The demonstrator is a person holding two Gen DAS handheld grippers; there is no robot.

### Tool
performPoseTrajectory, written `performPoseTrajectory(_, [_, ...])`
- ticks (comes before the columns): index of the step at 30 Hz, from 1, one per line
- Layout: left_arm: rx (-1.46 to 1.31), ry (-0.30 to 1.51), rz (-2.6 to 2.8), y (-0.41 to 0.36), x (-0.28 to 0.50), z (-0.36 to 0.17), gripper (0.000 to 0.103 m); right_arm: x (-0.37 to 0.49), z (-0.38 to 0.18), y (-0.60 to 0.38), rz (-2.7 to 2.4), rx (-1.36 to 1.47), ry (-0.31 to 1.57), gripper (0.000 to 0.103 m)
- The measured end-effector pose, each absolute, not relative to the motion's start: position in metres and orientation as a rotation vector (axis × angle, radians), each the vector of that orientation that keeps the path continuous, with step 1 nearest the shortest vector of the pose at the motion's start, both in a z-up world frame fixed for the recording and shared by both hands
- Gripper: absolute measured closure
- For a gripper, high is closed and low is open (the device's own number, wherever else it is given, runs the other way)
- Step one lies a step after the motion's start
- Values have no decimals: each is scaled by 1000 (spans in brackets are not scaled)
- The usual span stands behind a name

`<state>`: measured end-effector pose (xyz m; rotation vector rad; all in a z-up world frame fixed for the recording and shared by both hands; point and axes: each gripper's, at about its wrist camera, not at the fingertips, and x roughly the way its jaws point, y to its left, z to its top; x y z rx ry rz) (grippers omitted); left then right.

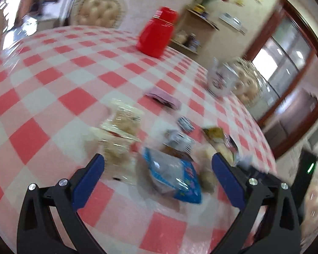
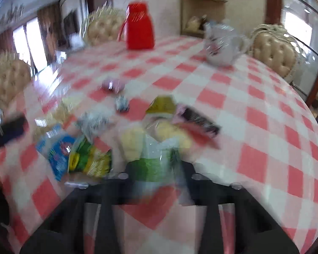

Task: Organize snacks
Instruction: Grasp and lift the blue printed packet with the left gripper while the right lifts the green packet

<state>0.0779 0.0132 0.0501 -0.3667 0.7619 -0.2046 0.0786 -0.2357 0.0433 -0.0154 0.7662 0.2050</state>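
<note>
Both views are motion-blurred. Several snack packs lie in a loose pile on the red-and-white checked table [image 1: 53, 80]. My left gripper [image 1: 158, 165] is open, its blue pads either side of a blue-and-clear snack bag [image 1: 173, 175]. A clear pack of pale biscuits [image 1: 123, 124] lies just beyond, with a pink packet [image 1: 163, 98] farther off. In the right wrist view my right gripper [image 2: 156, 169] appears closed on a clear bag with a green label and yellow pieces [image 2: 154, 148]. A green-yellow bag [image 2: 89, 158] and the blue bag [image 2: 55, 152] lie to its left.
A red jug [image 1: 156, 33] and a white teapot [image 1: 220, 80] stand at the table's far side; they also show in the right wrist view, jug [image 2: 140, 27] and teapot [image 2: 222, 42]. Cushioned chairs [image 2: 273, 50] ring the table. A wooden shelf [image 1: 193, 29] stands behind.
</note>
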Motion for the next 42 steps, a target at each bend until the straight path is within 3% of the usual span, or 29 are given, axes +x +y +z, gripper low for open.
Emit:
performPoseTrajectory(5, [-67,776,-233,-39,71,42,2,69,55,-265,218,104,730,80])
performPoseTrajectory(11, [41,894,-235,-55,101,13,2,58,50,-263,268,106,791,79])
performPoseTrajectory(15, [138,936,-273,-61,105,3,27,45,39,-265,338,150,844,75])
performPoseTrajectory(17, [167,929,-302,-61,100,4,37,41,34,-262,356,146,864,69])
performPoseTrajectory(18, [175,929,-303,-58,97,6,50,40,31,-260,354,134,875,58])
performPoseTrajectory(19, [175,935,-304,-55,96,7,52,39,29,-259,350,125,885,43])
performPoseTrajectory(21, [144,945,-310,-47,92,8,53,39,25,-255,334,97,905,30])
performPoseTrajectory(25, [133,939,-305,-46,91,9,53,38,23,-251,325,66,906,19])
performPoseTrajectory(32, [100,919,-310,-51,97,8,41,45,4,-232,315,-28,953,22])
performPoseTrajectory(34, [67,921,-319,-50,102,8,36,46,2,-229,291,-49,935,40])
performPoseTrajectory(36, [58,920,-319,-51,105,9,35,44,2,-229,273,-72,923,51])
performPoseTrajectory(42, [134,925,-313,-62,104,7,32,40,3,-227,266,-122,906,66])
